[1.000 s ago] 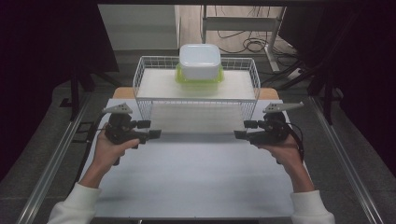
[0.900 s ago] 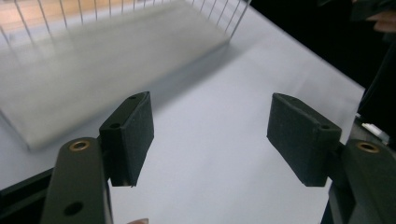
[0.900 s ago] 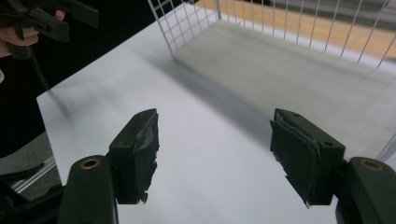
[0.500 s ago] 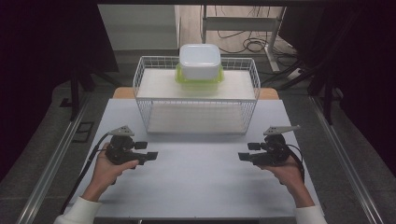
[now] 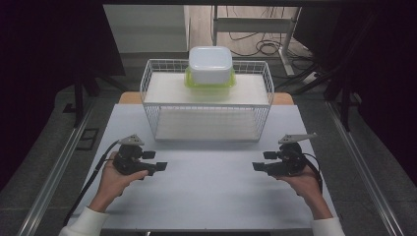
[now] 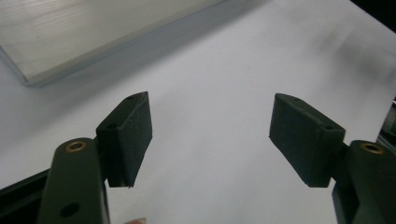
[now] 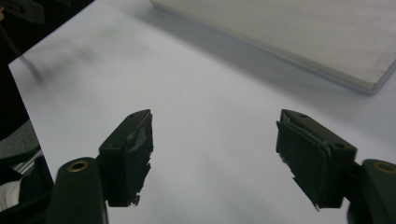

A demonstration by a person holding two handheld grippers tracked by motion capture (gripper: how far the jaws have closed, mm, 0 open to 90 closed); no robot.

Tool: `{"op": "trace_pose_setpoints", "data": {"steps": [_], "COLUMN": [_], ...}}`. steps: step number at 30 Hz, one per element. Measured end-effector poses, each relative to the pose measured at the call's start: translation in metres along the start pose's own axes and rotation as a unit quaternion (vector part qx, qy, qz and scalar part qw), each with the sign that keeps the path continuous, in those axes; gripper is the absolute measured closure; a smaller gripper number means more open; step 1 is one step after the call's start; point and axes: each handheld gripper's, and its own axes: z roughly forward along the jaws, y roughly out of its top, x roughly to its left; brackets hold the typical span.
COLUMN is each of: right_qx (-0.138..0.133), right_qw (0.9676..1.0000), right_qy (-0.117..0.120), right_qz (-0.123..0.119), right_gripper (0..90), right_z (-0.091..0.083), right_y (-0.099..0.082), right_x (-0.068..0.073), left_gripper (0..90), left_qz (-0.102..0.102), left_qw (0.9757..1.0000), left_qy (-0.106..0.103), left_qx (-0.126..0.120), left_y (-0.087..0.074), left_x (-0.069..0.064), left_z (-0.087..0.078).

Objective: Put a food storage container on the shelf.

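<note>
A white-topped counter (image 5: 206, 196) spreads beneath two hands, each holding a hand-held gripper low over its near half. Ahead of both tools, between them and the counter's far edge, stands a white wire basket (image 5: 147, 88) with a pale board as its upper shelf. On that shelf, at the back and roughly centred, rests a lidded container (image 5: 210, 65), its white top seated on a yellow-green base.

The left hand-held gripper (image 5: 161, 165) points inward toward its partner, jaws spread wide with bare counter between the pads (image 6: 130, 135). The right hand-held gripper (image 5: 257, 166) mirrors it, jaws equally wide apart and holding nothing; its pads (image 7: 133, 154) look frayed at the edges. The container sits well beyond and above both tools.

The work in hand appears to be a reach for the container. Doing it well likely means lifting both tools above the basket rim before going forward, approaching the box from opposite sides, and closing on the firmer base rather than the lid, since the worn pads may slip on smooth plastic.
</note>
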Motion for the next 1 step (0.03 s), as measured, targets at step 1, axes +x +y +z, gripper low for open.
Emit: {"op": "trace_pose_setpoints", "data": {"steps": [1], "right_qx": [0.003], "right_qw": [1.0], "right_qy": [-0.002], "right_qz": [-0.002], "right_gripper": [25.2], "right_z": [0.0015], "right_y": [-0.0011], "right_x": [-0.0006], "left_gripper": [29.0], "left_qz": [0.0], "left_qw": [1.0], "left_qy": [0.0], "left_qx": [0.002], "left_y": [0.0002], "left_x": [0.0005], "left_z": [0.0006]}}
